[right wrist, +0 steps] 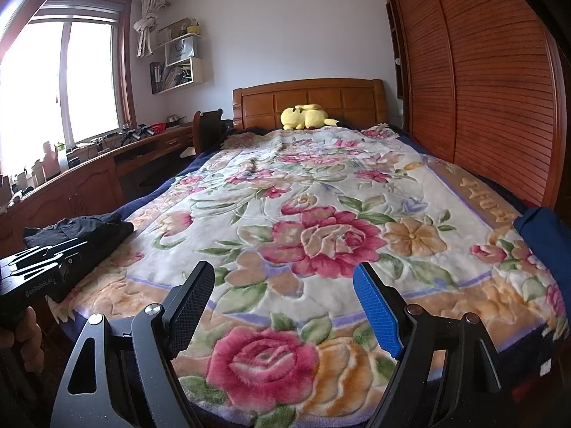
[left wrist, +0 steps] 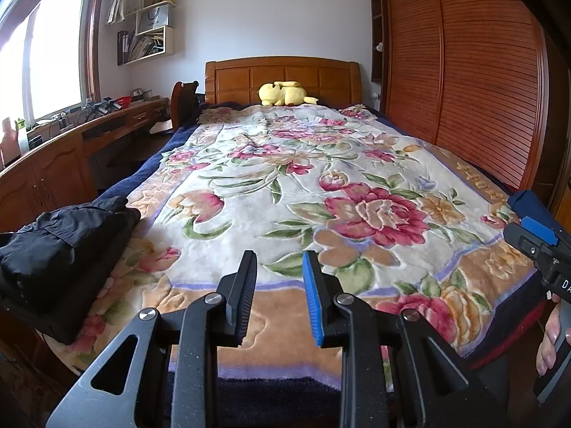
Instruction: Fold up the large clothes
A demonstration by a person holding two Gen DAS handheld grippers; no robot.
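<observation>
A pile of folded black clothes (left wrist: 64,242) (right wrist: 82,232) lies on the near left corner of the bed. A blue garment (right wrist: 546,239) (left wrist: 528,203) shows at the bed's right edge, partly cut off. My left gripper (left wrist: 279,255) hovers over the foot of the floral blanket (left wrist: 285,185), its jaws a narrow gap apart with nothing between them. My right gripper (right wrist: 283,267) stands wide open over the blanket (right wrist: 321,196), also empty. Neither gripper touches any clothing.
A yellow plush toy (left wrist: 285,93) (right wrist: 307,117) rests against the wooden headboard (left wrist: 282,75). A slatted wooden wardrobe (left wrist: 464,82) runs close along the bed's right side. A long wooden desk (left wrist: 71,149) under the window lines the left. A person's hand (left wrist: 549,339) holds the right gripper's handle.
</observation>
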